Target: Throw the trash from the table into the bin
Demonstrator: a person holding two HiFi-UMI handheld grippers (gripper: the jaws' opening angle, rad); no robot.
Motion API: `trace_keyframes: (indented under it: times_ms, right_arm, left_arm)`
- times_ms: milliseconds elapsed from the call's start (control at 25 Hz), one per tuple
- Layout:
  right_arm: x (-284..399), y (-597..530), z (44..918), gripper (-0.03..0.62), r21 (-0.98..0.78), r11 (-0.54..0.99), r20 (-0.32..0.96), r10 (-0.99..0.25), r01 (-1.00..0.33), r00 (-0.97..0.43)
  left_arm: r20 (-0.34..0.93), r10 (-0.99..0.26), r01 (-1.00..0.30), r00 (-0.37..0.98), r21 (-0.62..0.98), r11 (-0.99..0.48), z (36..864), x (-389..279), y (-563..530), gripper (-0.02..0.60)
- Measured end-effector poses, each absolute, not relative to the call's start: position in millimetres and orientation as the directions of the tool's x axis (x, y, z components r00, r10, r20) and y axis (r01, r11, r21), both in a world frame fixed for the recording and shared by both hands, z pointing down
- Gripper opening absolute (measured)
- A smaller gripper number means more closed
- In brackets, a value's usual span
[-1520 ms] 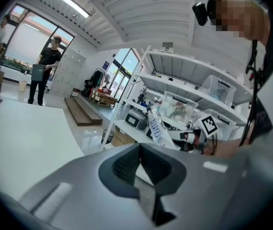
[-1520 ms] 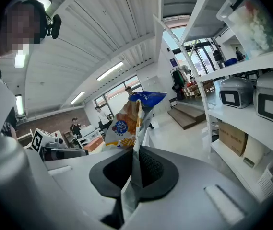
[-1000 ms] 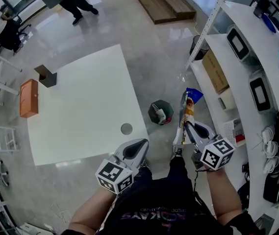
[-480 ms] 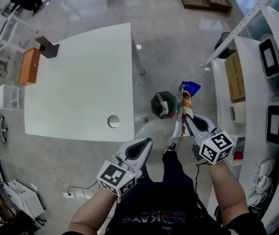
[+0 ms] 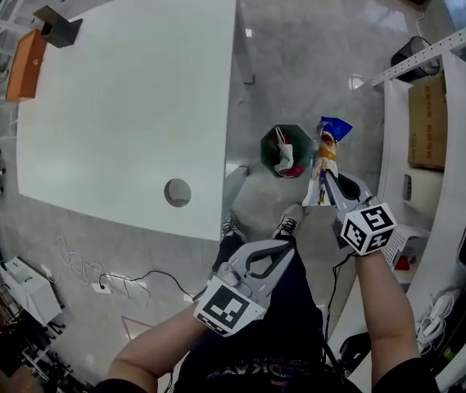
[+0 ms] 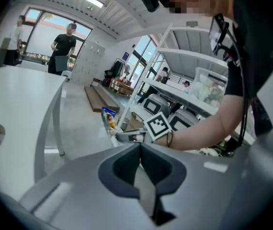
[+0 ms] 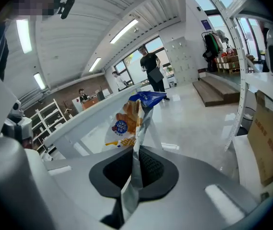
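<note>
CARRY TO THE BIN: The right claw [image 5: 328, 180], clenched on the crimped end of a crinkled blue-and-orange foil snack bag [image 5: 328, 142], holds the wrapper above the floor. It is just beside a dark green, many-sided plastic bin [image 5: 302, 137] and well apart from the white worktop [image 5: 126, 97]. The carry looks all but done, and the drop appears to be the step in hand. The next move likely calls for bringing the bag over the bin's mouth, then parting the jaws. White and pinkish-red rubbish [image 5: 284, 160] already lies inside the bin. The left claw [image 5: 285, 249], closed on nothing, hangs near the person's legs.
</note>
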State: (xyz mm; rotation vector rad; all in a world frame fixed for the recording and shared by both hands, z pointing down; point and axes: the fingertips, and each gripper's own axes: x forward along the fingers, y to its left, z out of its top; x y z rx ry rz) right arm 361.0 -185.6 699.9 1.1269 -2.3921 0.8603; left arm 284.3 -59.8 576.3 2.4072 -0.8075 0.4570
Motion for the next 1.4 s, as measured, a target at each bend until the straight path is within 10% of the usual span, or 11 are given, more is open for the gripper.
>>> trace_keyframes:
  times_ms: [720,1400]
  right_arm:
    - [343,-200,1004,0.009,-0.322,0.498,0.84,-0.242,-0.805,-0.485]
    - [348,-204,1105,0.015,-0.233,0.554,0.967,0.047,-0.799,-0.25]
  left_arm:
    - [0.55,-0.44,-0.691,0.71,0.421,-0.588,733,256,-54,0.008]
    - [0.56,-0.443,-0.709,0.701,0.479,-0.517,781,261,-55,0.008]
